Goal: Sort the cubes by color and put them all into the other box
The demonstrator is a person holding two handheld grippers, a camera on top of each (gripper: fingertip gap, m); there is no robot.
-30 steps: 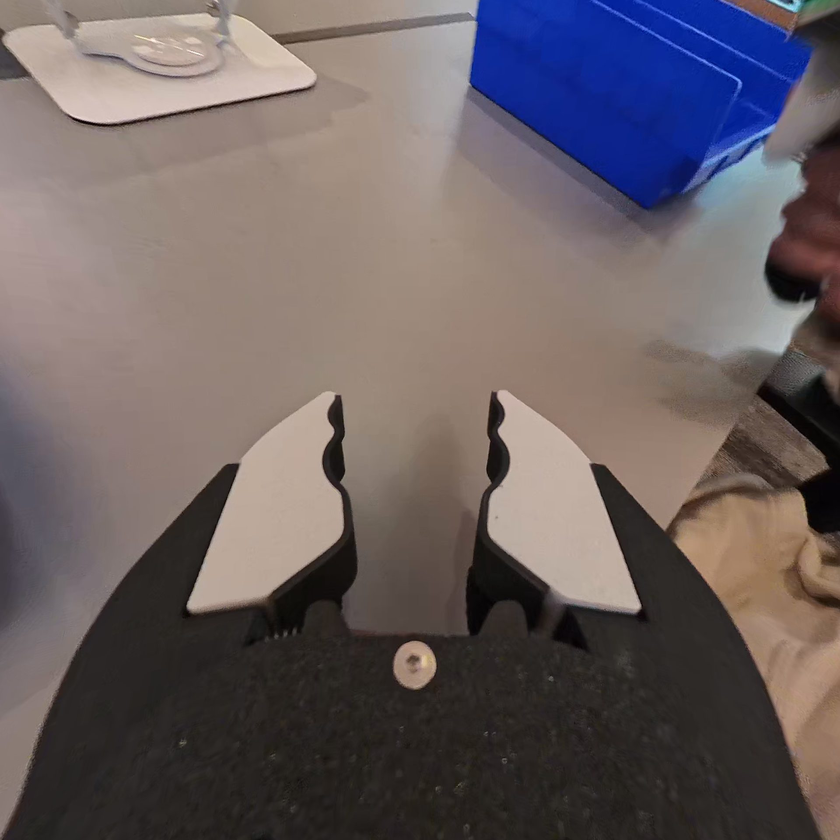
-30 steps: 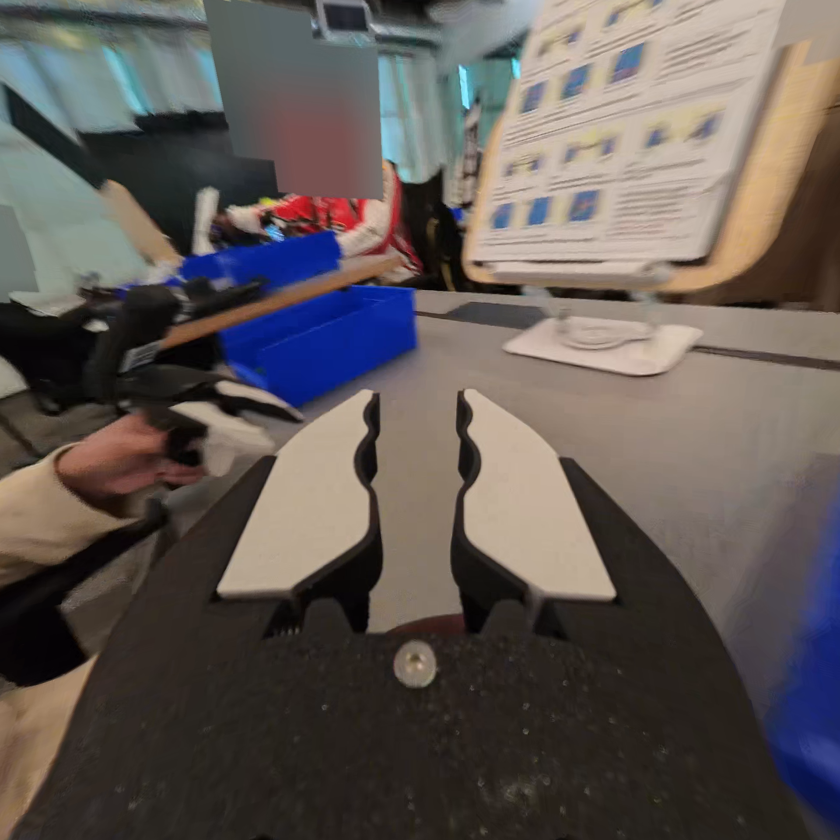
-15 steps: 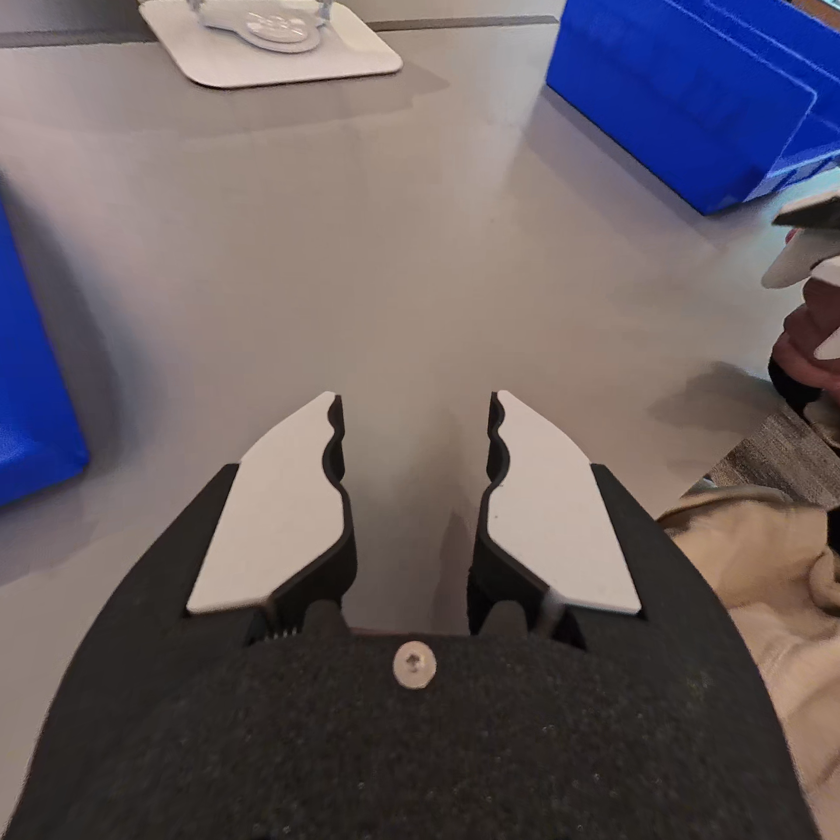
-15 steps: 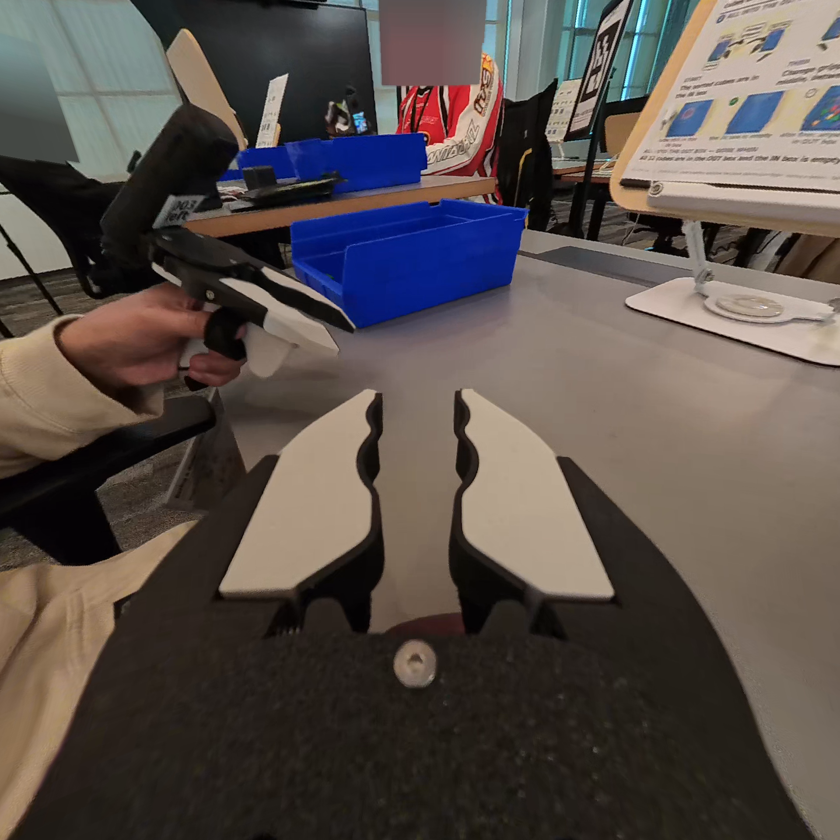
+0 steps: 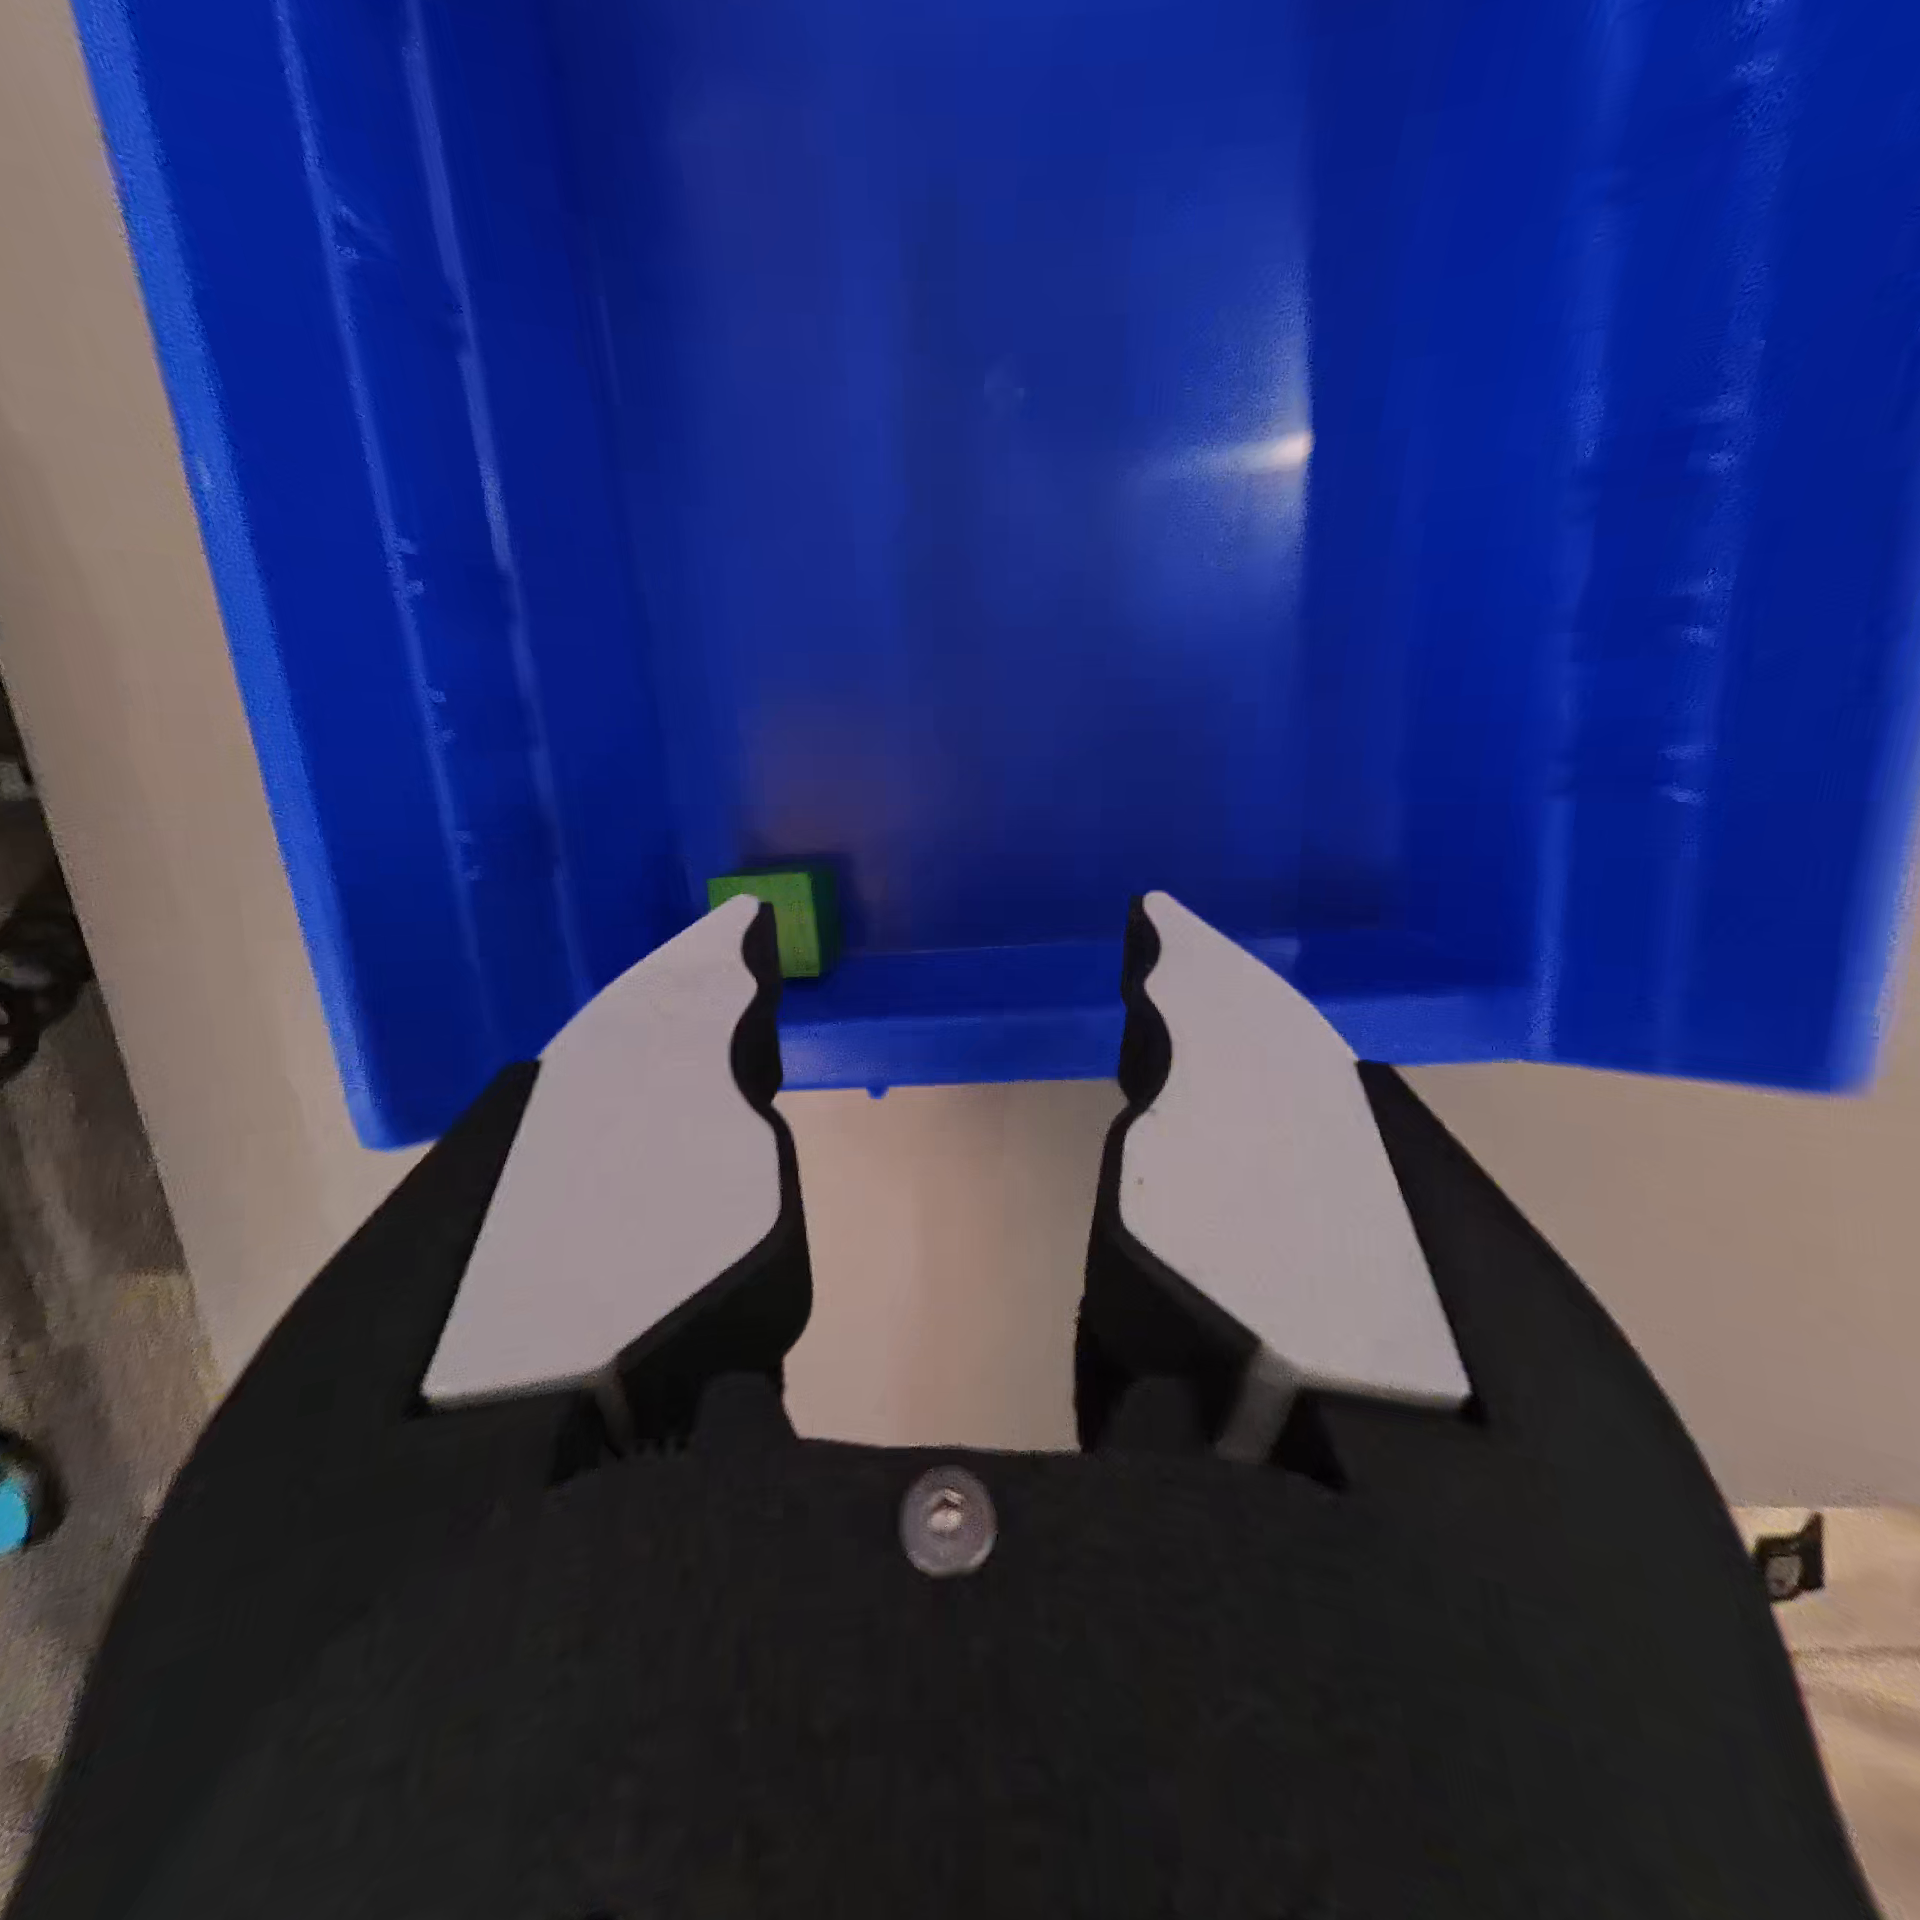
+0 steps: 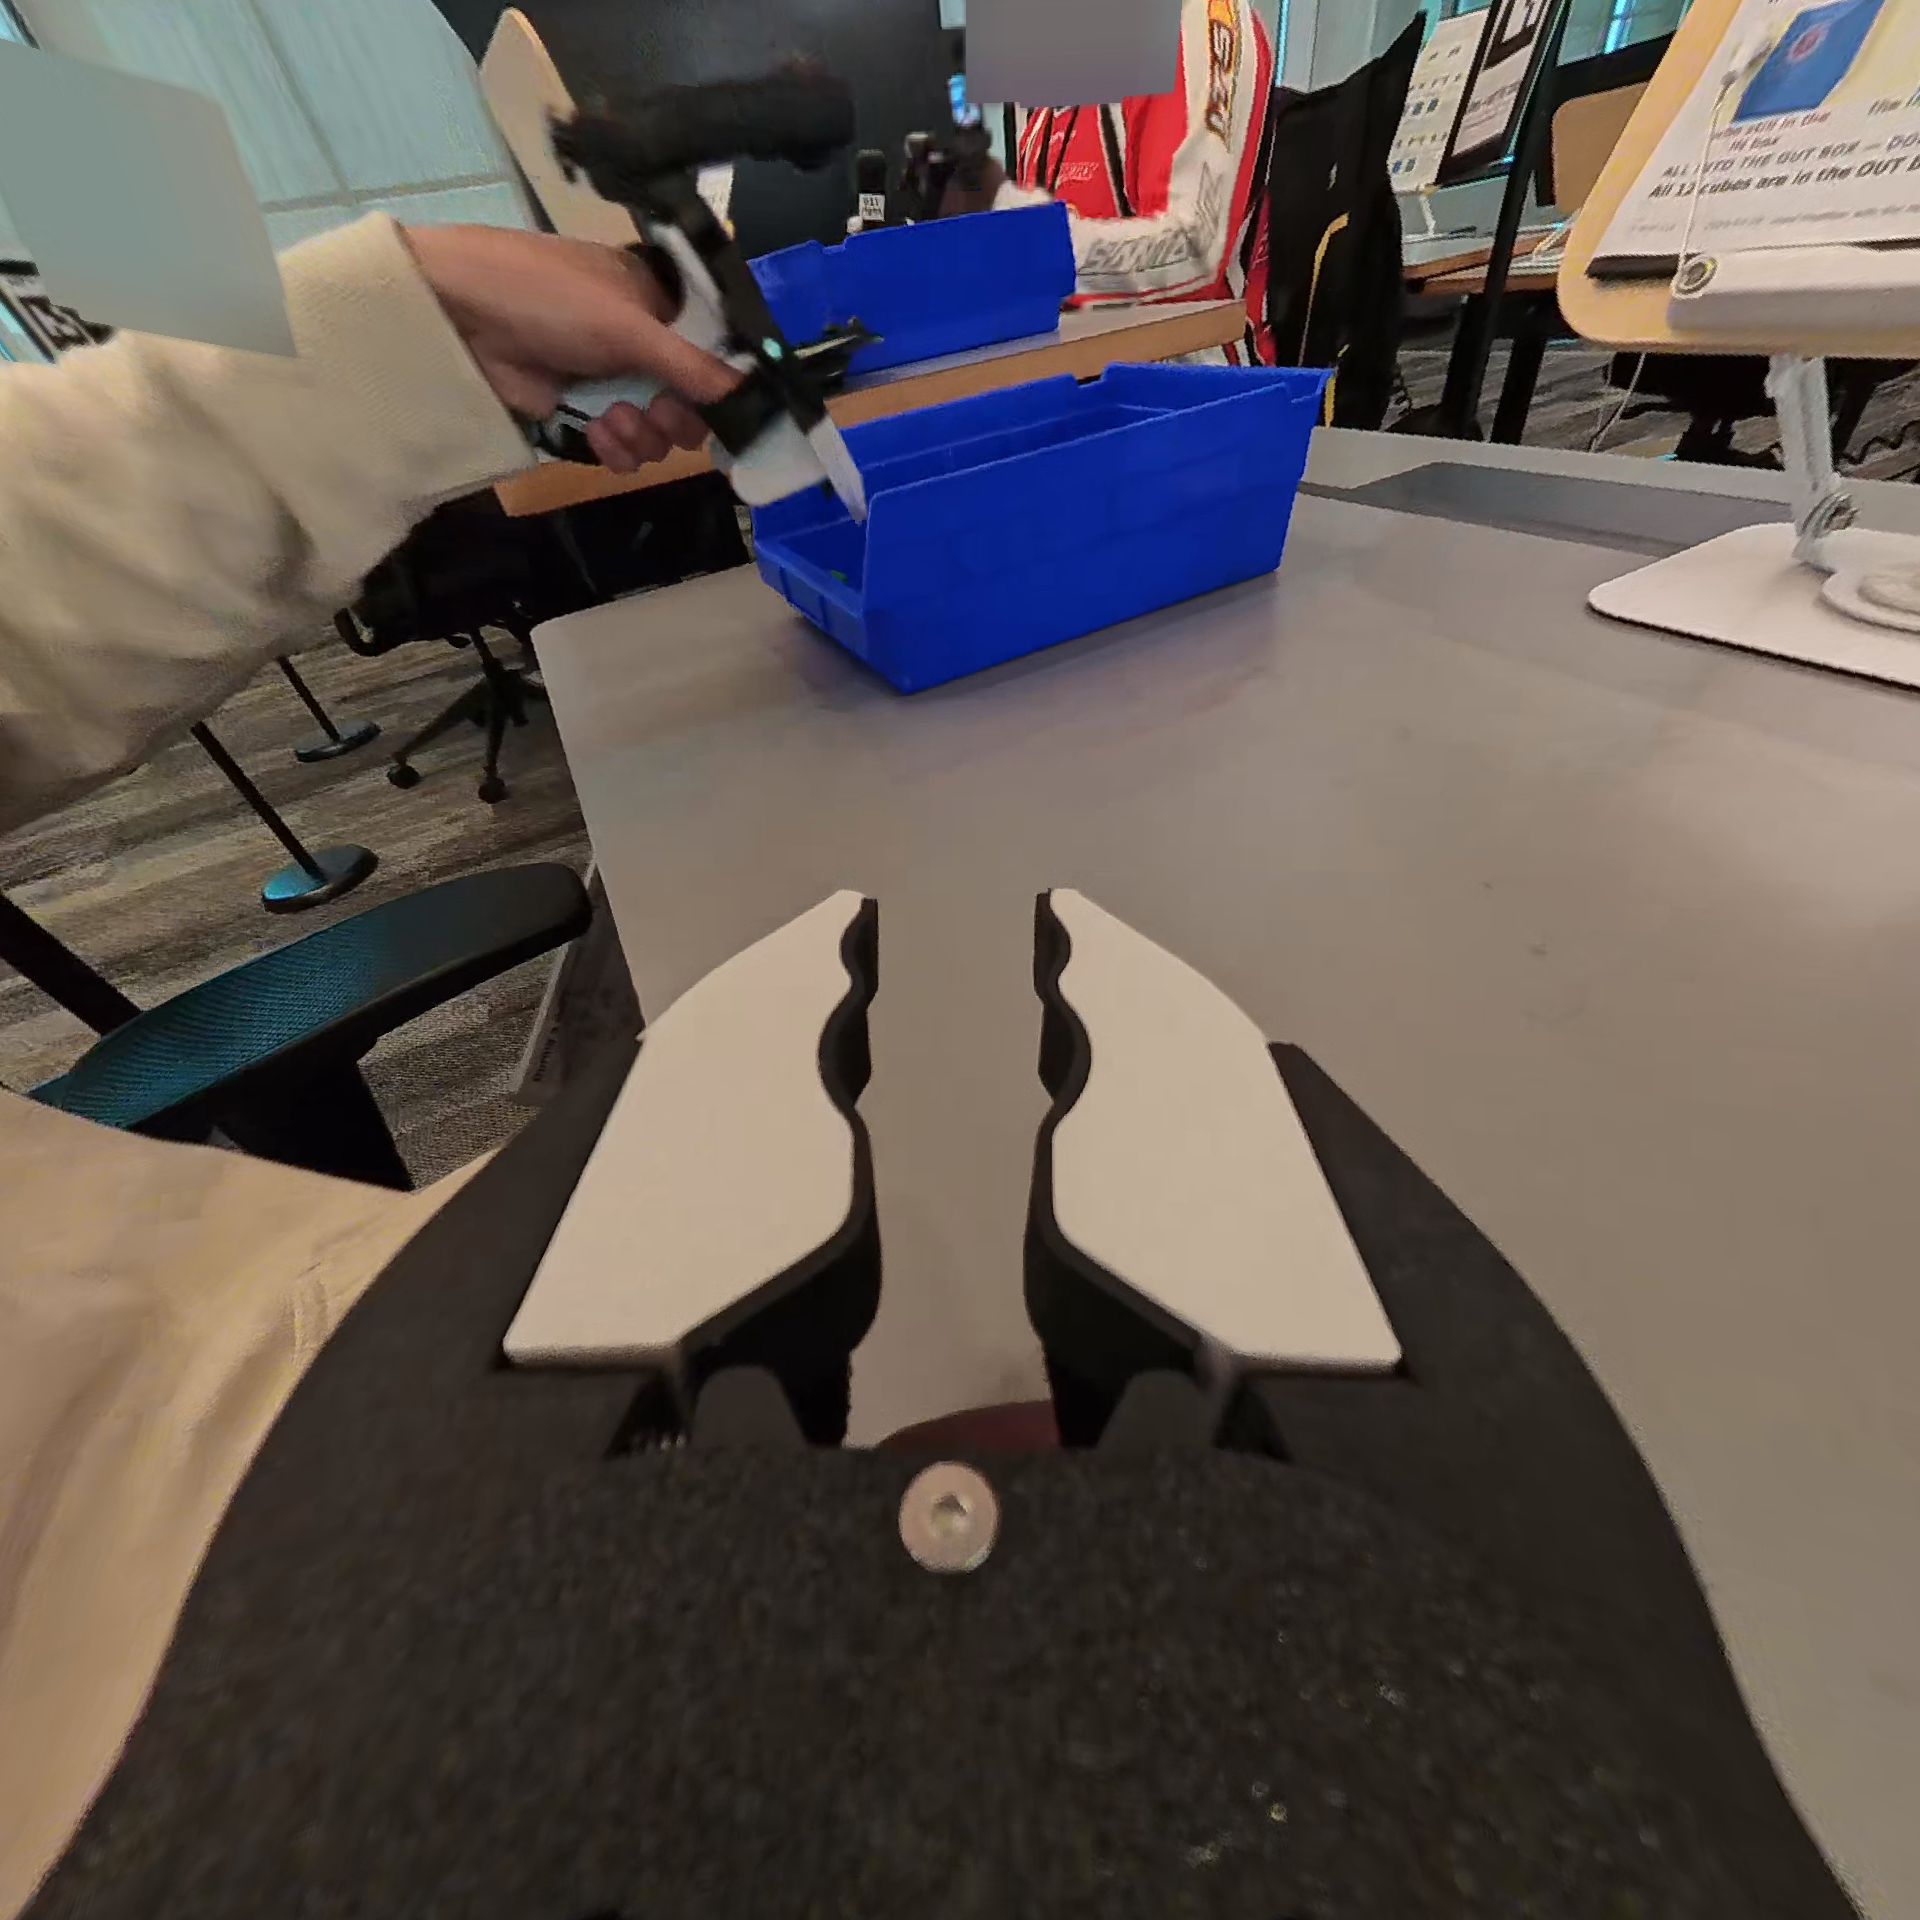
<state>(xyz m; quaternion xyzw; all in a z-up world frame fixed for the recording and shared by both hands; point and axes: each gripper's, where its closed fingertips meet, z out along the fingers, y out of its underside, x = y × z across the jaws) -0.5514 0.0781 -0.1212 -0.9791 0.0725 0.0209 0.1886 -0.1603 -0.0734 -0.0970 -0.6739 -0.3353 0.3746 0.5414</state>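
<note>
In the left wrist view a blue box (image 5: 436,727) fills the frame from above. One green cube (image 5: 790,920) lies in its near left corner, just past my left fingertip. My left gripper (image 5: 951,914) is open and empty, held over the box's near wall. In the right wrist view the same blue box (image 6: 1060,551) stands on the grey table (image 6: 1455,883), with the left gripper (image 6: 800,457) tilted down over its near end. My right gripper (image 6: 956,904) is open and empty, low over the table, far from the box.
A white stand base (image 6: 1745,613) holding an instruction board (image 6: 1766,166) is at the table's right. A black chair armrest (image 6: 312,997) is left of the table edge. Another blue box (image 6: 914,281) sits on a farther desk with a person in a red top (image 6: 1143,177) behind it. About 45 cm separates my left fingertips from my right.
My left gripper has swung left from the bare table to above the blue box and tilted down. My right gripper has stayed about where it was, still open.
</note>
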